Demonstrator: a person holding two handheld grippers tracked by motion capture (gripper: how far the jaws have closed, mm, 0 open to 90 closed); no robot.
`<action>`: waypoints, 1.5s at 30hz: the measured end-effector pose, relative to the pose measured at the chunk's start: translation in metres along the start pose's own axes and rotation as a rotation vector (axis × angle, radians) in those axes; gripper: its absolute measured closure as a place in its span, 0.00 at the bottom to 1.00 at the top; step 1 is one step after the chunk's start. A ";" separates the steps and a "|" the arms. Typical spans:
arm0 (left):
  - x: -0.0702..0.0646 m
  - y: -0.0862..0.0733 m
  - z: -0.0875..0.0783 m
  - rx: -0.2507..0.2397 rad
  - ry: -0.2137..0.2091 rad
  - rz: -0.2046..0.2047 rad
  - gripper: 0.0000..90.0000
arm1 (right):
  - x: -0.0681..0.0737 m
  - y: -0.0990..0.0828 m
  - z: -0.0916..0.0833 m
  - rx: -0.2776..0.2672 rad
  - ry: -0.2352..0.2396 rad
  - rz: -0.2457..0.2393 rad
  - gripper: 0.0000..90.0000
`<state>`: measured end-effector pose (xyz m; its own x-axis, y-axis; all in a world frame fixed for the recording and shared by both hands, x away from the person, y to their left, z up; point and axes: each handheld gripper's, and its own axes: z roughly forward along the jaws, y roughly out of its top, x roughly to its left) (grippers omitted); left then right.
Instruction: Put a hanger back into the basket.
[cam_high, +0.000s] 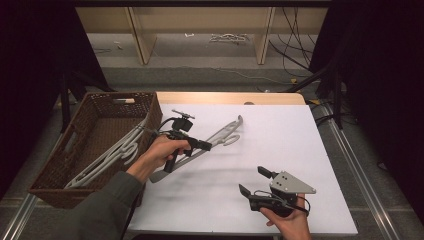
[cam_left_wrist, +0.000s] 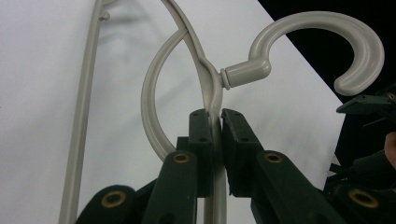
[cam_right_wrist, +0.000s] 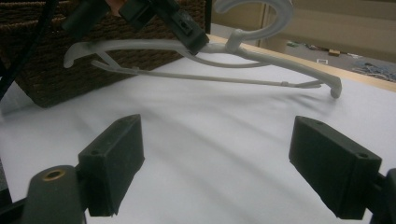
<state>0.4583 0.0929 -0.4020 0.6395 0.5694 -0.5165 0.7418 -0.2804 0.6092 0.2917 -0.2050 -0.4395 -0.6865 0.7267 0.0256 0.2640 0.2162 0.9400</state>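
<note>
The left gripper (cam_high: 204, 145) has its two black jaws clamped on the pale grey plastic clothes hanger (cam_high: 220, 136), pinching the thin neck just below the swivelling hook (cam_left_wrist: 317, 42) — the pads press the plastic from both sides. The hanger hangs tilted above the white table sheet (cam_high: 260, 165), its shadow lying on the sheet below; one arm points toward the far side of the table, the other toward the dark brown woven wicker basket (cam_high: 67, 187) at the table's left edge. In that basket lie more pale grey hangers (cam_high: 112, 155), leaning against its near right wall just beside the person's left hand (cam_high: 162, 152). The right gripper (cam_high: 256, 181) sits well apart near the table's front edge, jaws spread wide with nothing between them — only bare sheet ahead.
</note>
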 end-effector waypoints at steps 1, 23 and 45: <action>0.000 0.000 -0.002 0.013 0.001 0.006 0.92 | 0.000 0.000 0.001 -0.008 0.002 0.002 0.21; -0.016 -0.014 -0.028 -0.040 -0.085 0.025 0.92 | -0.041 0.019 0.061 0.017 -0.109 -0.253 0.34; -0.035 -0.031 -0.044 -0.026 -0.147 0.069 0.92 | -0.025 0.033 0.088 0.004 0.027 -0.518 0.69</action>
<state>0.4035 0.1156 -0.3764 0.7130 0.4296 -0.5542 0.6907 -0.2936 0.6609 0.3775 -0.1584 -0.4390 -0.7449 0.5065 -0.4343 -0.1130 0.5457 0.8303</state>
